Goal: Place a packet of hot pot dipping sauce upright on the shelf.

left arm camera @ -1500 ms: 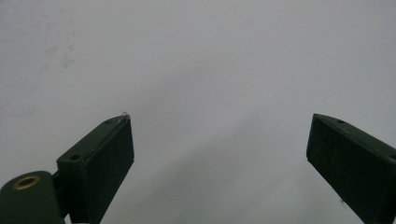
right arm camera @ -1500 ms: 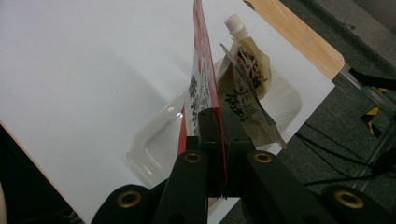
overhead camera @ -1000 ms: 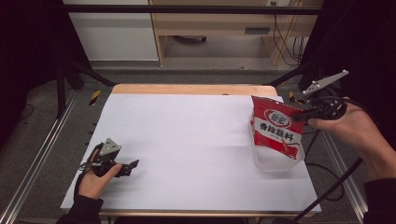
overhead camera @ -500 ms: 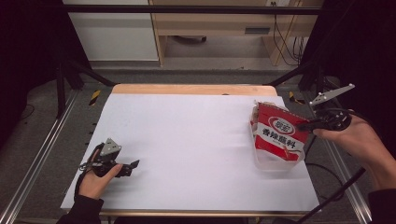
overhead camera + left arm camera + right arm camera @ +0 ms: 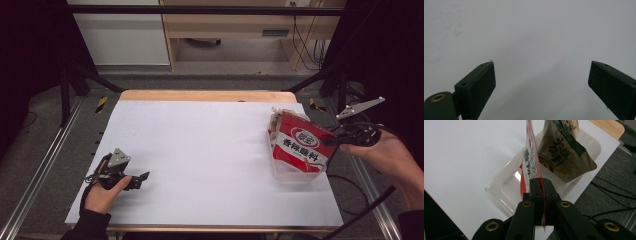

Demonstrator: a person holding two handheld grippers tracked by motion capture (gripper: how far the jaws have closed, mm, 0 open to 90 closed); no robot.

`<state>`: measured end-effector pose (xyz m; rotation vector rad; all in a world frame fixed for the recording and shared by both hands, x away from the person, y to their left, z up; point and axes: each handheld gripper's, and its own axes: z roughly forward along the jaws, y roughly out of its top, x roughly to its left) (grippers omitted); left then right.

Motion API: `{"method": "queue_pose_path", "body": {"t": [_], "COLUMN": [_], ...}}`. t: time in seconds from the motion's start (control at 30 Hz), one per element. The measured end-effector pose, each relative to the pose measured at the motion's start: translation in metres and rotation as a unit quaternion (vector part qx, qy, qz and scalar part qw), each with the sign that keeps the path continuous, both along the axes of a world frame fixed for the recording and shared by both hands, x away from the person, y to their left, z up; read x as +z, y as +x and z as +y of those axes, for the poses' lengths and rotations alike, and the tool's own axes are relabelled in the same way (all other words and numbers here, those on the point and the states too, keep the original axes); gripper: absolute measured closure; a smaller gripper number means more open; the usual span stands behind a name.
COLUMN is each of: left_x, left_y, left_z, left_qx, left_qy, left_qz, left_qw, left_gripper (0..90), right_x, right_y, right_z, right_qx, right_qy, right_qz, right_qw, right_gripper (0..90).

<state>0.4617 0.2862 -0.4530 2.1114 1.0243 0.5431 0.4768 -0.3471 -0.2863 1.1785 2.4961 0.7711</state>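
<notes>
At the left of the white bench (image 5: 210, 150), the left gripper (image 5: 134, 181) lies low on the sheet in the person's left hand (image 5: 102, 196), its jaws spread wide with nothing between them; in the left gripper view the two black pads (image 5: 481, 85) frame only bare white surface. Well apart from those jaws, at the right of the bench, a clear plastic tub (image 5: 295, 175) sits near the edge, and a red seasoning packet (image 5: 300, 146) printed with white characters stands tilted in it, its upper corner pinched by the right gripper (image 5: 334, 142), held in the person's right hand (image 5: 395, 162). The right gripper view looks along the closed jaws, which clamp the thin edge of the red packet (image 5: 532, 167) so that it rises edge-on straight ahead of them, its lower part inside the tub (image 5: 506, 192). Just beyond the packet, on the far side from the jaws, a brown sachet (image 5: 564, 157) with dark lettering leans in the same tub; from the high view that sachet (image 5: 274, 125) peeks out behind the red packet's top edge. A black cable (image 5: 360, 220) trails from the right gripper past the bench edge, over the grey floor (image 5: 55, 165)
</notes>
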Motion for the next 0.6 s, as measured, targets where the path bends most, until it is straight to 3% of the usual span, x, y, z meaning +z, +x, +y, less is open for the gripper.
{"method": "queue_pose_path", "body": {"t": [0.23,0.6], "left_x": [0.0003,0.0003], "left_y": [-0.0001,-0.0001], "left_z": [-0.0004,-0.0003], "left_qx": [-0.003,-0.003], "left_qy": [0.001,0.001], "left_qz": [0.001,0.001], "left_qw": [1.0000,1.0000], "left_gripper": [7.7,7.7], "right_x": [-0.0023,-0.0056], "right_y": [-0.0003,0.0040], "right_z": [-0.0014,0.0059], "right_qx": [0.001,-0.004], "right_qy": [-0.003,-0.013], "right_qz": [0.002,-0.015], "right_qw": [1.0000,0.9998], "right_gripper": [84.3,40.8]}}
